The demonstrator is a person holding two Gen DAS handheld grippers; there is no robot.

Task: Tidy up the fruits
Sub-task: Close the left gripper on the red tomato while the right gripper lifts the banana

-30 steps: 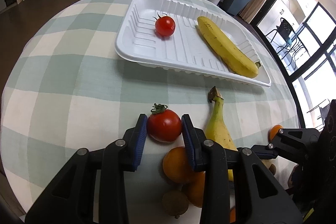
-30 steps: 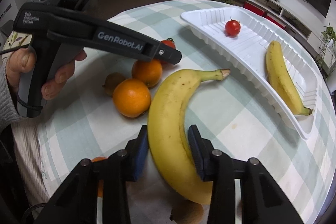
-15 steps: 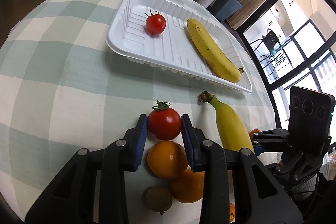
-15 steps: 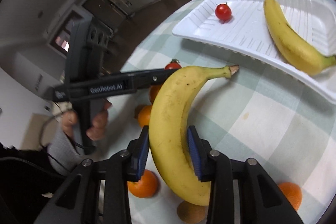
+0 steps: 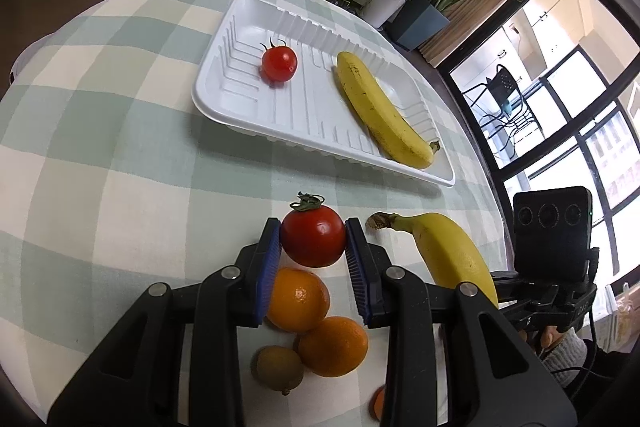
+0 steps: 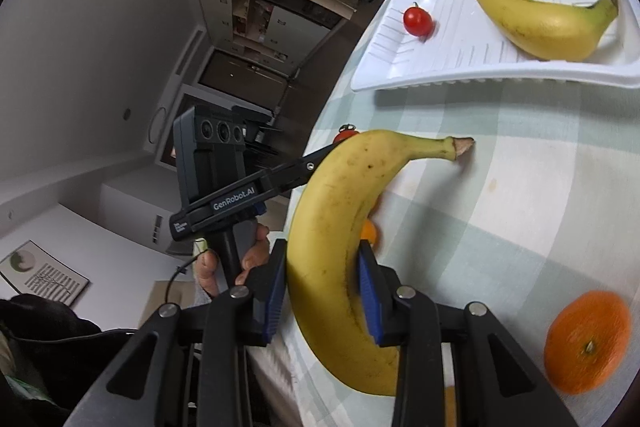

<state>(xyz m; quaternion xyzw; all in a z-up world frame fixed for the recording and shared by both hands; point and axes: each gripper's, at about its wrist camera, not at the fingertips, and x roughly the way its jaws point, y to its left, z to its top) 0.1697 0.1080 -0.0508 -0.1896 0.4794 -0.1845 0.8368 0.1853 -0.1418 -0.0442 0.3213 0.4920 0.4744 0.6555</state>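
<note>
Both grabs look done: left gripper [image 5: 313,242] fingers clamped on the tomato [image 5: 313,241], right gripper [image 6: 322,285] fingers clamped on the banana [image 6: 344,247]. Next, carry both forward to the white tray [image 5: 224,107] ahead, clearing its rim.

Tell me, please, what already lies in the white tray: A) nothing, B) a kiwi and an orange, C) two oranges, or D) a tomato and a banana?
D: the tray holds one tomato and one banana; the oranges and kiwi sit on the tablecloth.
</note>
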